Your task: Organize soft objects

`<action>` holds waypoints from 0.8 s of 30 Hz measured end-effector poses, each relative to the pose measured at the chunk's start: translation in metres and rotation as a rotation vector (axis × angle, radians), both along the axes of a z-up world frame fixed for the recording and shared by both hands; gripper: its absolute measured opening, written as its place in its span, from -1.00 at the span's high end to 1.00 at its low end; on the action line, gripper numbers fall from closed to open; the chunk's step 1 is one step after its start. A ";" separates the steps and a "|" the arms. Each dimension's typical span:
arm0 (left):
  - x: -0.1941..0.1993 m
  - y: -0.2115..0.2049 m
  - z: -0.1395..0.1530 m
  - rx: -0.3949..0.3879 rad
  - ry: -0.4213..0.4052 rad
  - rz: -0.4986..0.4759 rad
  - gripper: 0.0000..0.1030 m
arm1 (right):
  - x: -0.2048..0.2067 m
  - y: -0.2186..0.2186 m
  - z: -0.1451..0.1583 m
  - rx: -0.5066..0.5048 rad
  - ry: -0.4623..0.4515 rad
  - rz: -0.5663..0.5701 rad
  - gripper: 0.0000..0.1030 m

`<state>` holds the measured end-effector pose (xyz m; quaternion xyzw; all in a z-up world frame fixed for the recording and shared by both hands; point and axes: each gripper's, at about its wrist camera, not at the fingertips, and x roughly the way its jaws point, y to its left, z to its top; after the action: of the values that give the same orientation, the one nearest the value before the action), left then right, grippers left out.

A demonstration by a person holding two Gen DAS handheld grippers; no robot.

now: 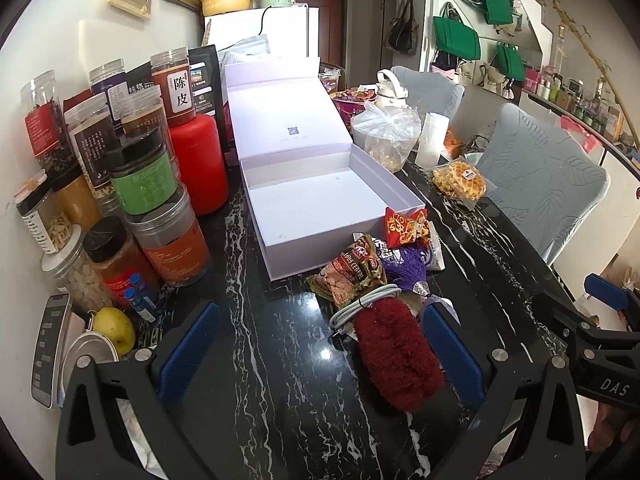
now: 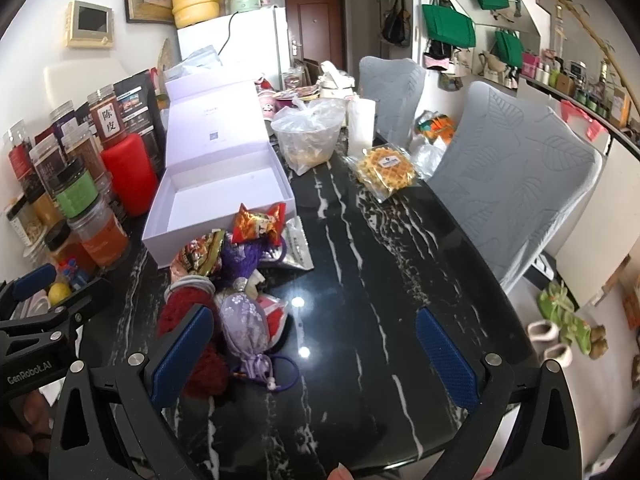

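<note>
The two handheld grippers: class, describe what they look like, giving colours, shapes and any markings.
Both are matte black frames with triangular cut-outs and round silver bolts, and each finger carries a textured blue pad. The left gripper reads "GenRobot.AI" on its side; the right gripper shows "DAS". No cables or sleeves are visible.

Your left wrist view sat low over the black table (image 1: 280,360), facing 12 o'clock toward the white box (image 1: 320,204). Your right view sat rightward, sharing box (image 2: 224,196) and table (image 2: 360,280).

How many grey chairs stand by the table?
2: the nearer grey chair at the table's right edge, and a farther chair behind it toward the door. Others may be hidden out of view.
</note>
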<state>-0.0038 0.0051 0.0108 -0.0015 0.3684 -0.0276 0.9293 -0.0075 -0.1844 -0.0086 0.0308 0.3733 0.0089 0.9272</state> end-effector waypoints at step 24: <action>0.003 -0.006 -0.004 0.011 0.019 -0.012 -1.00 | 0.002 -0.003 -0.004 0.021 0.009 0.010 -1.00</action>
<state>-0.0011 -0.0006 0.0070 0.0057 0.3774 -0.0311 0.9255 -0.0058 -0.1870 -0.0129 0.0385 0.3776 0.0172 0.9250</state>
